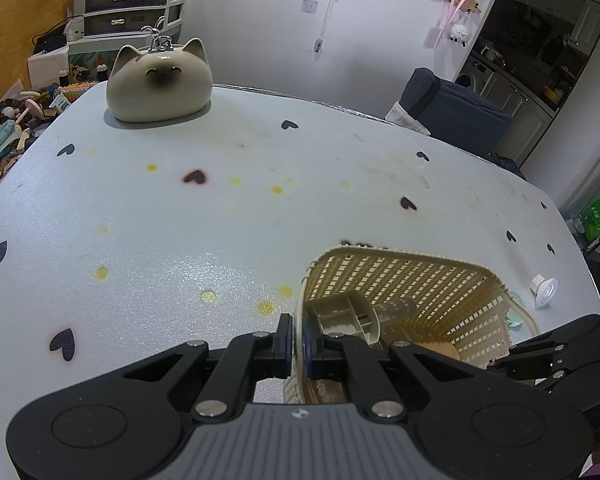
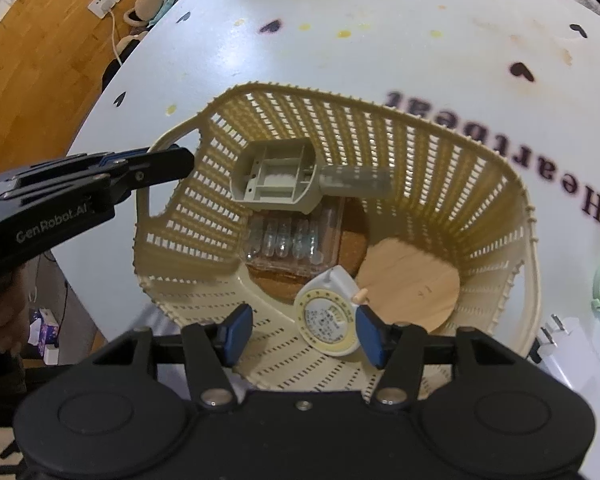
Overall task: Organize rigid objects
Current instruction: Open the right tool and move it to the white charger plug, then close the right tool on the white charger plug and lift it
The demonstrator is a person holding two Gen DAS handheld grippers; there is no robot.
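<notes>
left wrist: low, near, facing across table (image 1: 220,220) | right wrist: steeply down, close above basket (image 2: 380,120) | shared: basket, table
</notes>
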